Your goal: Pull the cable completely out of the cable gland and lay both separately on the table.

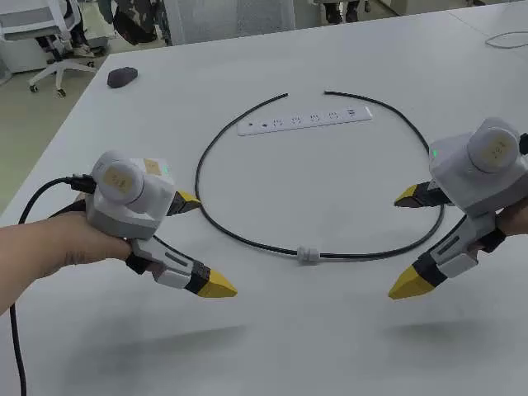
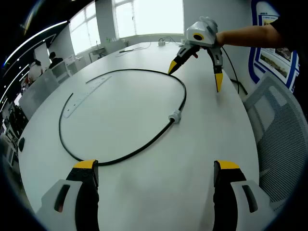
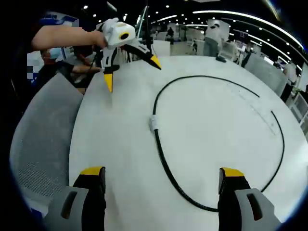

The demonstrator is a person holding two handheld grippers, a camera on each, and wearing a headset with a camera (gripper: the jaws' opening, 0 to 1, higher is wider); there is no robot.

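Head view, surface: a white table with a white power strip at the far side and a dark mouse near the far left edge; an office chair stands on the floor beyond.
Head view, thing: the black cable lies in a wide, nearly closed loop whose two free ends point toward each other just above the power strip.
Head view, gland: the pale cable gland sits on the near arc, long axis along the cable, left to right.
Head view, tongs: the left gripper and right gripper hover at either side, jaws spread wide, holding nothing.

Left gripper view, room: bright windows lie beyond the table, with a mesh chair at the right.
Left gripper view, thing: the cable gland is threaded on the cable, ahead of the wide jaws of the left gripper.
Left gripper view, other: the right gripper is above the far edge, jaws apart.

Right gripper view, room: ceiling lights run above the table; a grey chair is at the left.
Right gripper view, thing: the cable gland is a ribbed white sleeve on the cable.
Right gripper view, tongs: the right gripper is wide and empty; the left gripper is across the table, also spread.
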